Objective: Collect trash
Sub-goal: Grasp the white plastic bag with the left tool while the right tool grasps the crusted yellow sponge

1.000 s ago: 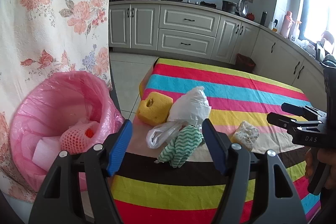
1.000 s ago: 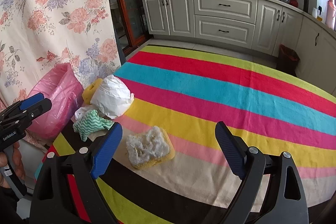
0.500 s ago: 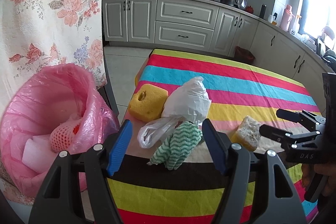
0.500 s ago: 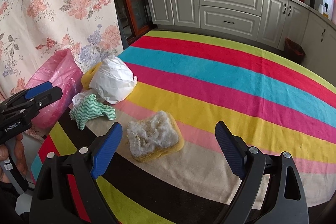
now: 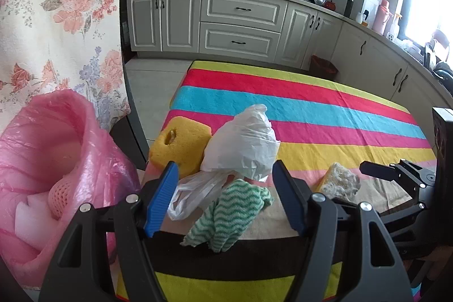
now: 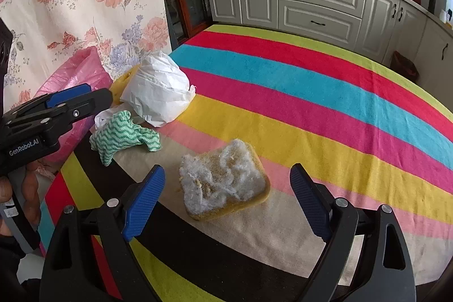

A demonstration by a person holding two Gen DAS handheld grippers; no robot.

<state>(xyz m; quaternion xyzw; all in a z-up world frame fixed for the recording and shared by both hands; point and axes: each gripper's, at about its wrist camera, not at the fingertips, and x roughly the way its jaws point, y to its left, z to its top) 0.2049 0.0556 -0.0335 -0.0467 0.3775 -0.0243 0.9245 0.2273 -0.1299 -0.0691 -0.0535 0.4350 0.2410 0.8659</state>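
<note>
Worn sponge [image 6: 223, 179] between spread right tongs [image 6: 226, 197], untouched.

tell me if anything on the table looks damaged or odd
The sponge between the right gripper fingers looks worn out: its top is a ragged, frayed whitish layer with crumbs stuck in it. The other sponge by the white bag has a hole in it.

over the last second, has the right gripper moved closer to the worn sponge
Yes. In the right wrist view the worn sponge now lies between the open right gripper fingers, nearer than before; the striped tablecloth has slid likewise.
</note>
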